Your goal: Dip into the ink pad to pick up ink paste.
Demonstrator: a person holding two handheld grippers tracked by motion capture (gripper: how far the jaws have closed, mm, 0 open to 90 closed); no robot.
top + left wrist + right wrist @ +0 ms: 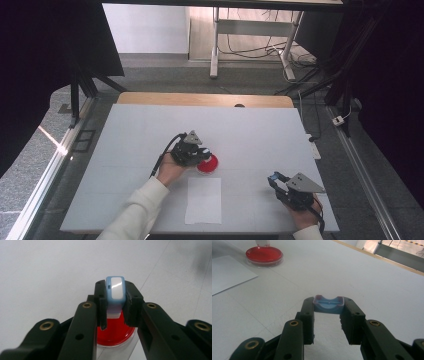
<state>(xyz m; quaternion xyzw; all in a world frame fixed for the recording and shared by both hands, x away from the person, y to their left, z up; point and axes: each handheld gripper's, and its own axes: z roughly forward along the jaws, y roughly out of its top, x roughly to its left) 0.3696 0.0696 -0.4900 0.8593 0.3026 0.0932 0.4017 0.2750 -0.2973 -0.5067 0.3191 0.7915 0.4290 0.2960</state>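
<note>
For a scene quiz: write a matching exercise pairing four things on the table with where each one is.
Things:
1. red dish
2. white paper sheet
3. blue-and-white block
4. blue cap-like piece

Places:
A. between the right gripper fingers
B. flat near the table's front edge
C. between the left gripper fingers
D. under the left gripper's tips

Pairs: 1-D, 2-B, 3-C, 4-A

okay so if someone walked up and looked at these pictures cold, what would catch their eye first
The red round dish near the middle of the white table stands out most, with the left gripper over it holding a small blue and white piece. Next is the right gripper at the table's near right, clamping a blue cap-like piece. A white sheet of paper lies just in front of the dish.
</note>
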